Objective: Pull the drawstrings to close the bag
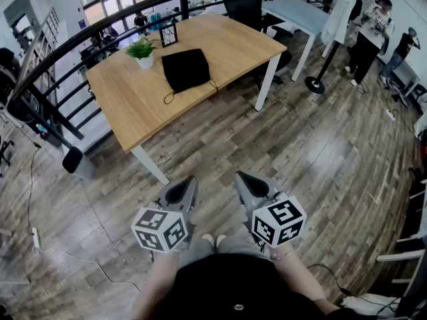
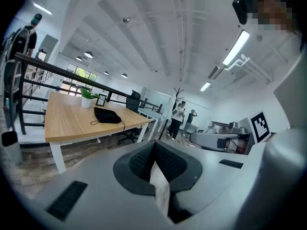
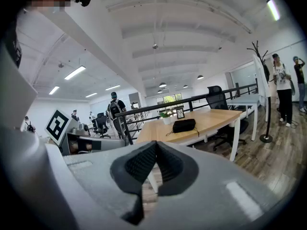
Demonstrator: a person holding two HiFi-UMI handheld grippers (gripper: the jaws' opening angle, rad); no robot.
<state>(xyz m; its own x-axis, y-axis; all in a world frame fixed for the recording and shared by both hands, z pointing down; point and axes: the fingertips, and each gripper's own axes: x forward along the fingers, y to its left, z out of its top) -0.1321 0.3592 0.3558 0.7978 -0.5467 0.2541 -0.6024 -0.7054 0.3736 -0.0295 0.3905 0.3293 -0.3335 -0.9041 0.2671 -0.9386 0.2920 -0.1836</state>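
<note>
Black drawstring bag (image 1: pixel 186 69): it lies flat on the wooden table (image 1: pixel 127 109), near the table's middle, just in front of a potted plant (image 1: pixel 142 51) and a small picture frame (image 1: pixel 168 34). It looks roughly square, so no long axis can be read. Its cords leave along the edge that faces the person, with a loop of drawstring (image 1: pixel 169 98) at the left corner and a shorter strand at the right corner. The mouth therefore appears to face the grippers.

Left gripper (image 1: pixel 185 187): it is held low and close to the body, over bare floor, with its tip towards the table. Its jaws are pressed together with nothing between them, as the left gripper view (image 2: pixel 154 150) confirms. The bag (image 2: pixel 106 115) lies well ahead, a little left of the jaw line.

Right gripper (image 1: pixel 245 183): it sits just beside the left one at the same height and is likewise closed and empty (image 3: pixel 156 152). The bag (image 3: pixel 184 125) lies far ahead, slightly right of its jaw line.

Judgement: the bag lies almost straight ahead of the left gripper, which is marginally nearer. Both grippers are well apart from the cords, so an approach and opened jaws come first.
</note>
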